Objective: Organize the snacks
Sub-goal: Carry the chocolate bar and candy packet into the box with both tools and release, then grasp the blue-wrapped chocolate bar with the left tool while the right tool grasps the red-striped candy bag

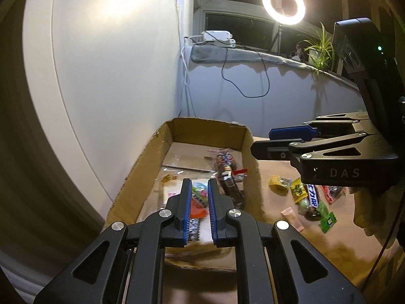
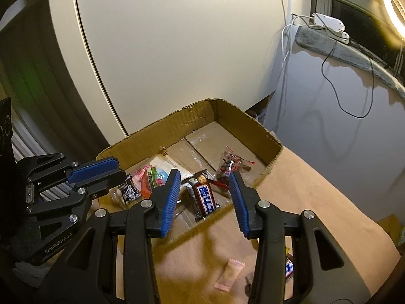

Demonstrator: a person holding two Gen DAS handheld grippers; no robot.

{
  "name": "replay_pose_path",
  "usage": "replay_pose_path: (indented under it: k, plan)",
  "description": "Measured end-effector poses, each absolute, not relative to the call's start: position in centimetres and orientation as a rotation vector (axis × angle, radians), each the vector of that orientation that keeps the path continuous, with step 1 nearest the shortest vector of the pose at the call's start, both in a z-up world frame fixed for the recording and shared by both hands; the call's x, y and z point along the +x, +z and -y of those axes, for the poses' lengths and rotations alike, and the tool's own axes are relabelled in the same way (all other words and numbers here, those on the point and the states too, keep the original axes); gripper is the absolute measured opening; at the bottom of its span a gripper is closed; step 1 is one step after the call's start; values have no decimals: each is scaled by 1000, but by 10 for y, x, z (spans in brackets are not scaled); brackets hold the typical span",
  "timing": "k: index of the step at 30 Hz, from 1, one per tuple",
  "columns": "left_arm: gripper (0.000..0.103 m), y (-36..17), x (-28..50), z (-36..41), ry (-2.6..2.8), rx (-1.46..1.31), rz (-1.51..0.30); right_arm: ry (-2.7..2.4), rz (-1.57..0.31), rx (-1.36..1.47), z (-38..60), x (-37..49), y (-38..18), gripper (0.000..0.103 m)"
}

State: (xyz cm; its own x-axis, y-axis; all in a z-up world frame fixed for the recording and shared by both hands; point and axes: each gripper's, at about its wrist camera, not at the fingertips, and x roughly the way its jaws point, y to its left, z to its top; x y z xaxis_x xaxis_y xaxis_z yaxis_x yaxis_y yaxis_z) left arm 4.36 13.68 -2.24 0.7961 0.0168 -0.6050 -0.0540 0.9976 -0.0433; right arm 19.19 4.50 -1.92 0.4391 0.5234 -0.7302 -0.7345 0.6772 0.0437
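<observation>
The left gripper point(image 1: 198, 190), low centre of its own view, has its blue pads drawn close with nothing between them, hovering over the cardboard box point(image 1: 141, 167). The right gripper point(image 2: 205, 185) stands released, empty, jaws apart above the box's near wall; beyond the gap a brown chocolate bar point(image 2: 203, 197) lies inside among other snacks. More snacks point(image 1: 306, 195) lie loose on the bench point(image 1: 278, 240), right of the box. A ring light point(image 1: 283, 3) glows upper right.
</observation>
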Motion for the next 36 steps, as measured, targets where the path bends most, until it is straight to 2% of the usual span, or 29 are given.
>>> replay_pose_path:
  k: [6,10,16,17,18,20,29,36]
  plan:
    - [11,-16,39,-118,14,-42,-640,762,-766,-291,-18,183,-12,42]
    - [12,-15,37,-105,-7,-37,-639,712,-750,-272,14,180,-9,52]
    - [12,-16,38,-78,-56,-33,-650,618,-761,-245,72,183,-13,53]
    - [14,-17,39,-74,-63,-31,-652,602,-767,-238,81,184,-15,53]
    - [20,-17,40,-68,-75,-29,-655,586,-773,-231,93,185,-16,54]
    - [23,-18,42,-58,-89,-26,-660,552,-788,-217,114,187,-22,55]
    - [23,-36,60,-10,-189,-31,-728,460,-874,-144,176,200,-56,55]
    - [23,-54,85,21,-266,-49,-804,475,-930,-134,181,210,-89,55]
